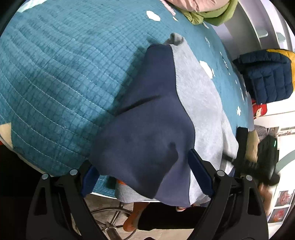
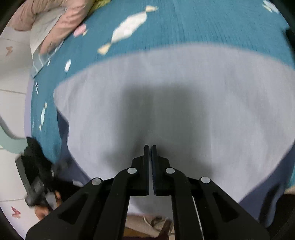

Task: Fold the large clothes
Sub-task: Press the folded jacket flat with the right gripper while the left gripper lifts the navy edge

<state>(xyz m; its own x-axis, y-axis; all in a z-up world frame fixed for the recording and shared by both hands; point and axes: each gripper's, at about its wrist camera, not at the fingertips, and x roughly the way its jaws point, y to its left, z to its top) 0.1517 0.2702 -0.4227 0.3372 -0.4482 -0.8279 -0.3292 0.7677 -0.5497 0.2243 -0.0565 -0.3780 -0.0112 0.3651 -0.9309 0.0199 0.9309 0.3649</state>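
Note:
A large grey and navy garment (image 1: 147, 133) lies on a teal quilted bed cover (image 1: 55, 73), its near edge hanging over the bed's front. My left gripper (image 1: 145, 169) is open; the navy part drapes between its wide-apart fingers (image 1: 200, 171). In the right wrist view the garment's grey panel (image 2: 184, 92) spreads flat across the cover (image 2: 184, 24). My right gripper (image 2: 149, 147) is shut, fingertips pressed on the grey cloth near its front edge; whether cloth is pinched between them is unclear. The right gripper also shows in the left wrist view (image 1: 258, 158).
Pink and green padded clothes (image 1: 202, 11) lie at the bed's far edge. A navy and yellow puffer jacket (image 1: 267, 75) sits to the right. A chair base (image 1: 110, 219) and floor show below the bed edge. A pink jacket (image 2: 51, 20) lies far left in the right wrist view.

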